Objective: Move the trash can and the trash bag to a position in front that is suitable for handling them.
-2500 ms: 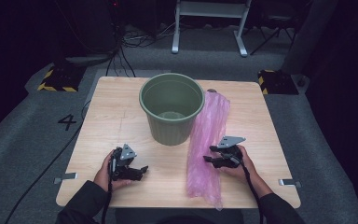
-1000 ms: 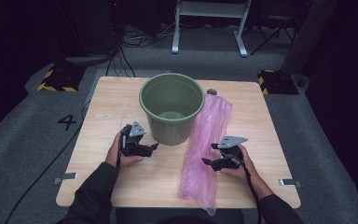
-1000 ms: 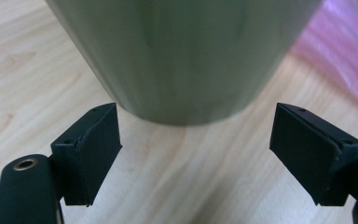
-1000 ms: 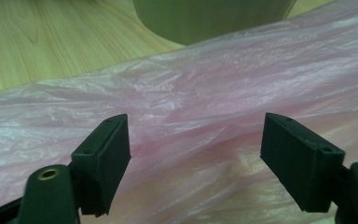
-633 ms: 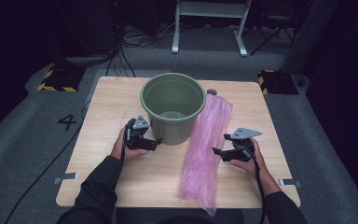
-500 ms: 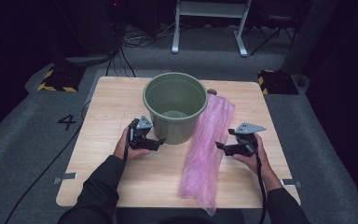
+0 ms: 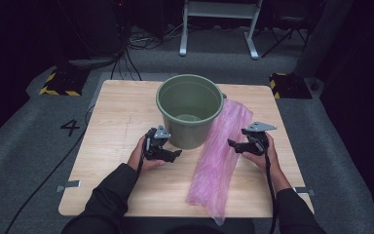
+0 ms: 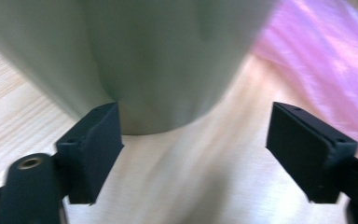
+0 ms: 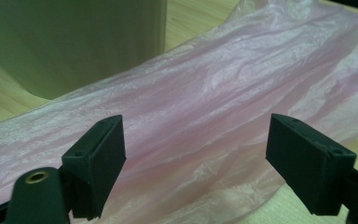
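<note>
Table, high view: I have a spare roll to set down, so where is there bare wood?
The table's left part, between its left edge and the bucket, lies bare. Middle-right is crowded: bucket, pink bag, left gripper, right gripper.

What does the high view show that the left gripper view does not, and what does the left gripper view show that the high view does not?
High view alone: the bucket's open rim and inside, the whole pink bag lying beside it, the right tool at the bag's edge, both forearms, the floor around the table.
Left gripper view alone: a close look between the left tool's open jaws at the bucket's lower wall meeting the wood, nothing between the jaws.
Both: bucket, bag, table, left tool.
</note>
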`<state>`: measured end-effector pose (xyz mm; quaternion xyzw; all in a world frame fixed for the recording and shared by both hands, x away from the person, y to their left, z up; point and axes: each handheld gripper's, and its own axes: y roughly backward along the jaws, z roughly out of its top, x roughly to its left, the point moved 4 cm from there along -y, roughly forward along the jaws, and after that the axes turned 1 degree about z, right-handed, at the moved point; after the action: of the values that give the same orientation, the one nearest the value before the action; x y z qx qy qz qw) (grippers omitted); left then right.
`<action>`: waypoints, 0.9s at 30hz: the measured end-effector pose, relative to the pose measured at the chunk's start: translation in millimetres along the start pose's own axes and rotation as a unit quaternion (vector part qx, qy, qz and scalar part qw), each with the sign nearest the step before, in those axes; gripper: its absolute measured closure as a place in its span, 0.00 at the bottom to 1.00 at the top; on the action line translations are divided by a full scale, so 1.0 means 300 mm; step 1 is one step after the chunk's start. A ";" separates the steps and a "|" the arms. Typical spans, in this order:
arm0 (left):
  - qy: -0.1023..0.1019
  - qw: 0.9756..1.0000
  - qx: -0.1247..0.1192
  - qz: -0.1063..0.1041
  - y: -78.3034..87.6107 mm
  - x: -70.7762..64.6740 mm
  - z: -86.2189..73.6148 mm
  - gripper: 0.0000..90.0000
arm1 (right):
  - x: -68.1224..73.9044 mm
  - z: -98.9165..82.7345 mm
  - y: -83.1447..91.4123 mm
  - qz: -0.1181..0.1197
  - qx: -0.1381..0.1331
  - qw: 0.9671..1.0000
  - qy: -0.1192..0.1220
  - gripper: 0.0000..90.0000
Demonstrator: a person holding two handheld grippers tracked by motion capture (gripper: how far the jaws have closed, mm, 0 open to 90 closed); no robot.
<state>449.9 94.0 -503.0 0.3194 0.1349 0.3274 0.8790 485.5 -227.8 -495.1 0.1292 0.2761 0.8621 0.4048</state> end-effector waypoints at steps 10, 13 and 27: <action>-0.071 0.996 -0.004 -0.056 0.030 -0.305 0.043 0.22 | 0.001 -0.025 -0.011 0.014 0.015 1.000 -0.022 0.23; -0.088 0.994 0.019 -0.057 0.006 -0.368 0.029 0.23 | 0.001 -0.023 -0.003 0.015 0.011 0.999 -0.026 0.23; -0.106 0.988 0.073 -0.083 -0.088 -0.410 -0.039 0.22 | -0.015 0.005 -0.045 -0.007 0.015 0.999 -0.046 0.23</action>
<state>365.5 2.8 -525.7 0.4036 0.0905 0.2066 0.8867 497.6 -223.7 -501.9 0.1724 0.2708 0.8483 0.4211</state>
